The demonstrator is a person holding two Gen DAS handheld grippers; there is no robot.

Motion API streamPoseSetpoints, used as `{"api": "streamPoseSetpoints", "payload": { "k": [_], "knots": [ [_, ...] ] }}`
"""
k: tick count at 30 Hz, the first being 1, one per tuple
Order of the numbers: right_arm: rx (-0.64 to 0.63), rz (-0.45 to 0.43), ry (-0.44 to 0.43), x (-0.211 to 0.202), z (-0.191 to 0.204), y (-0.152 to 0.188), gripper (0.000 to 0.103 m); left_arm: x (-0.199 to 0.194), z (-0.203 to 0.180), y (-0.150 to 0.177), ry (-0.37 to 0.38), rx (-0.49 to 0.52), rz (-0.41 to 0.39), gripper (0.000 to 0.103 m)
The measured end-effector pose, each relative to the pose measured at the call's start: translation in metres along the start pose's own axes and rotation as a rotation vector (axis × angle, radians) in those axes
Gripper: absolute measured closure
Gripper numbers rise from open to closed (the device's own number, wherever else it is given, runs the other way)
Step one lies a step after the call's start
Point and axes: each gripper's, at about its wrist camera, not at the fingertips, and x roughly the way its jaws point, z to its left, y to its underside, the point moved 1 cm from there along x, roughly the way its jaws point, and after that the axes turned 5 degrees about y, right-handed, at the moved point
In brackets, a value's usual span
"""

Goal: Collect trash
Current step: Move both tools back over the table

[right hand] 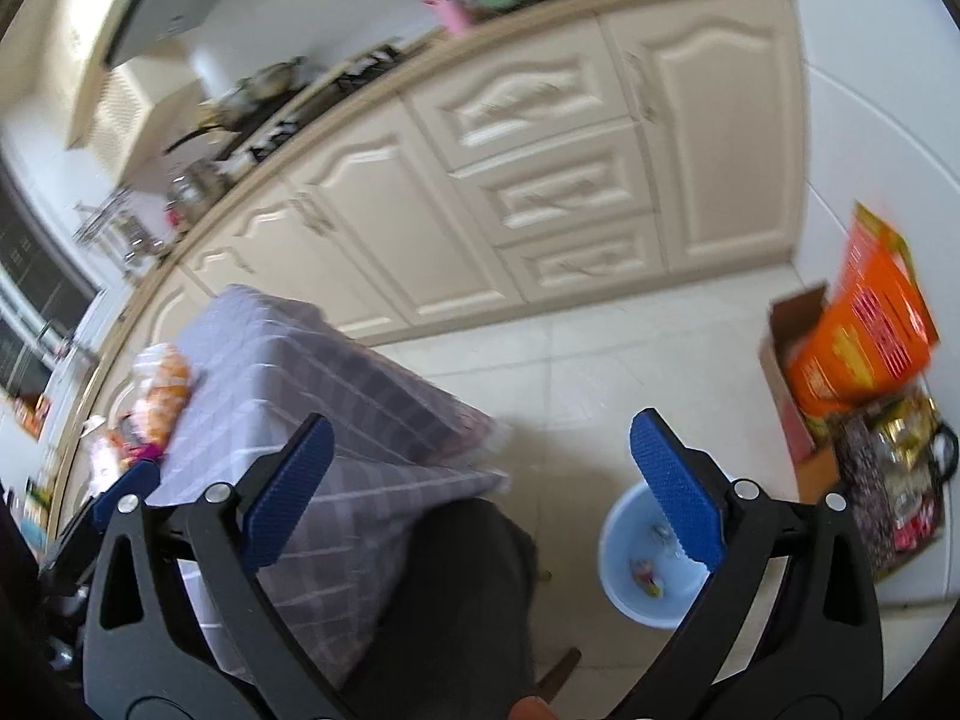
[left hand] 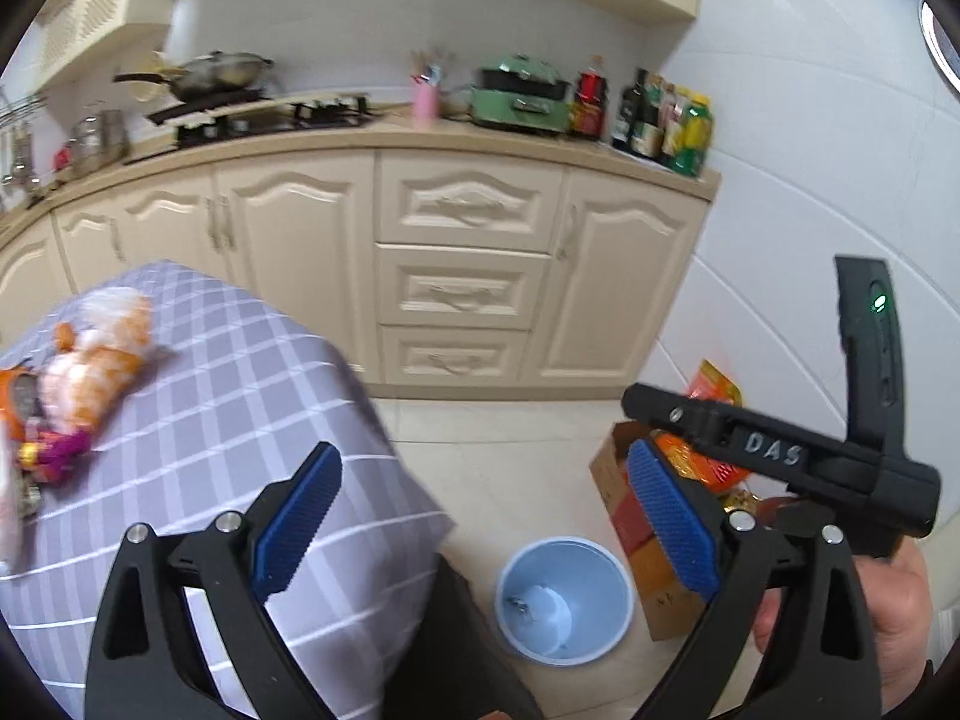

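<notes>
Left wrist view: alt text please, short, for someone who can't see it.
Open, empty left tongs with blue ribbed pads hang above a pale blue round plastic bin on the tiled floor, a few scraps inside. To the left, orange wrappers lie on a lilac checked tablecloth; cream kitchen cabinets stand behind.

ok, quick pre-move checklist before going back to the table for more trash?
1. Left gripper empty: ok, jaws wide, nothing between them.
2. Right gripper empty: ok, jaws open, nothing held.
3. Blue bin on the floor, mouth unobstructed: ok, a few scraps inside.
4. Trash left on the checked tablecloth: ok, orange-and-white wrapper and smaller bits lie near the left edge.
5. Which piece is nearest: cannot tell, both views are blurred.
</notes>
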Motion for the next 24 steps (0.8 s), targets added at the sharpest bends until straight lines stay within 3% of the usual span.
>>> {"api": "streamPoseSetpoints", "payload": {
  "k": [10,16,19,24],
  "knots": [
    [-0.193,-0.030,-0.156,-0.007,0.113,-0.004,0.006,-0.087,0.086,0.002,-0.190,-0.133,-0.137,0.009],
    [-0.326,-0.033,-0.242,-0.005,0.184,0.004,0.006,-0.141,0.143,0.014,-0.398,-0.210,-0.224,0.006],
    [-0.394,-0.021,-0.278,-0.001,0.215,0.014,0.006,-0.160,0.179,0.027,-0.494,-0.269,-0.235,0.006],
    [-0.483,0.015,-0.321,0.015,0.260,0.033,0.006,-0.164,0.230,0.042,-0.555,-0.355,-0.194,0.006]
  ]
}}
